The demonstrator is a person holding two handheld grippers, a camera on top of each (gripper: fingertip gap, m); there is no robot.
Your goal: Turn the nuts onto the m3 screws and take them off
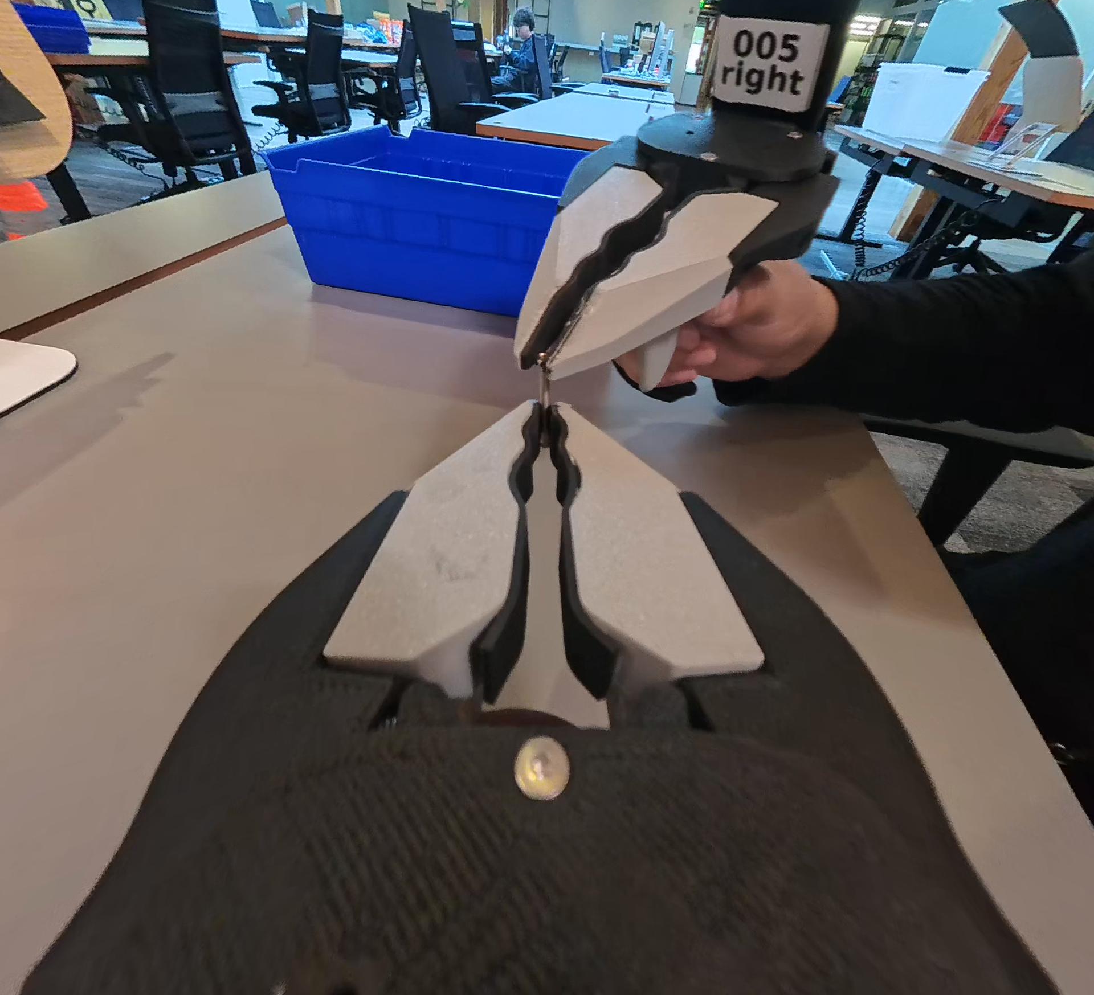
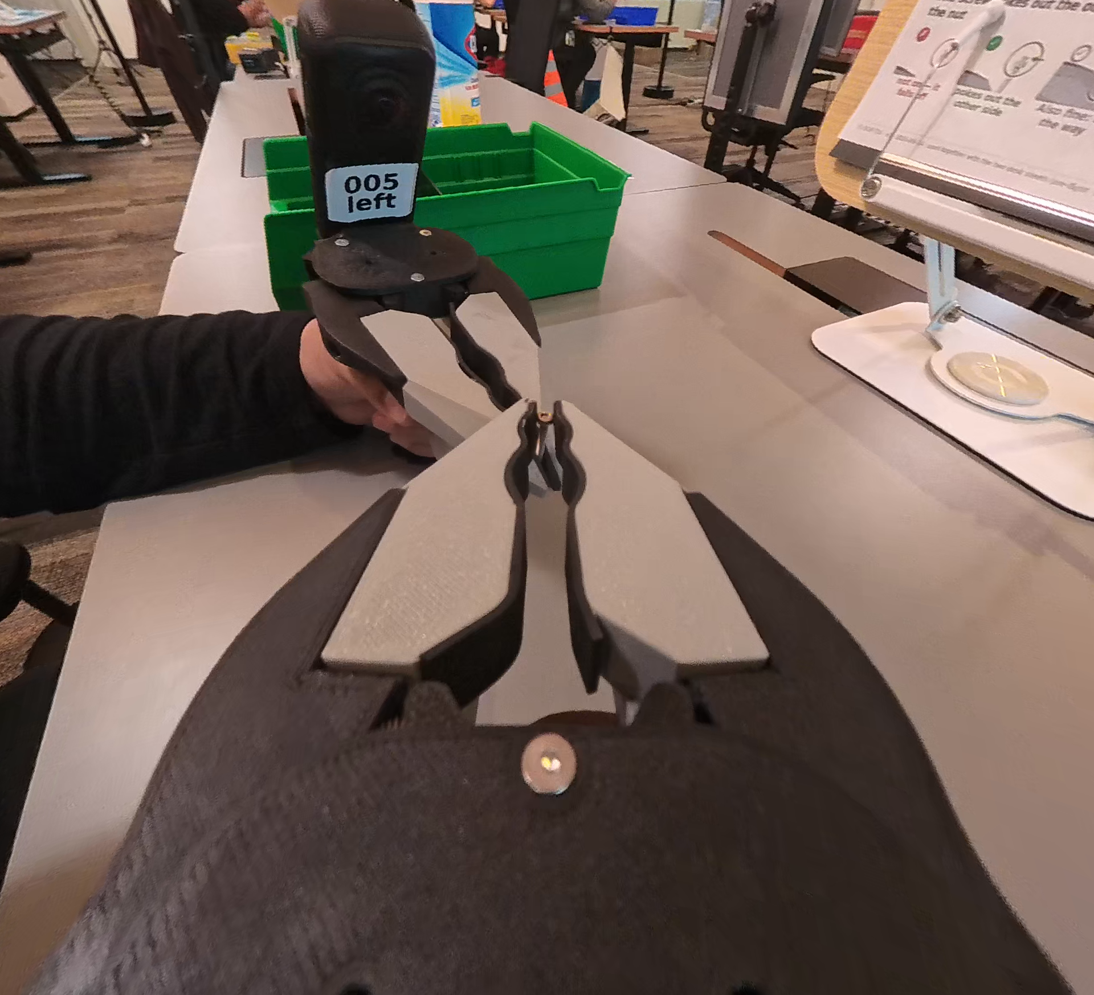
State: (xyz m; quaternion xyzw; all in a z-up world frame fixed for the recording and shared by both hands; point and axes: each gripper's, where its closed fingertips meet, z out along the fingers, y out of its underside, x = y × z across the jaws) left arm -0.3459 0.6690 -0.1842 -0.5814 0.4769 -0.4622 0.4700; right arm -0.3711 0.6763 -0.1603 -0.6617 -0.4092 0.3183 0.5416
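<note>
A thin metal screw (image 1: 543, 386) stands upright between the two grippers above the grey table (image 1: 237, 434). My left gripper (image 1: 543, 409) is shut on its lower end. My right gripper (image 1: 540, 362) comes down from the upper right and is shut on its top end. In the right wrist view my right gripper (image 2: 541, 411) pinches a small brass-coloured piece with a dark hole, seemingly the nut (image 2: 543, 415). The screw shaft (image 2: 537, 443) runs down behind it. The left gripper's fingers (image 2: 518, 351) reach in from the upper left, their tips hidden behind mine.
A blue bin (image 1: 414, 221) stands behind the grippers in the left wrist view. A green bin (image 2: 533, 215) stands behind them in the right wrist view. A white stand (image 2: 947, 375) with an instruction sheet is at the right. Hands (image 1: 763, 327) in black sleeves hold both grippers. My two grippers' fingertips are within a few centimetres of each other.
</note>
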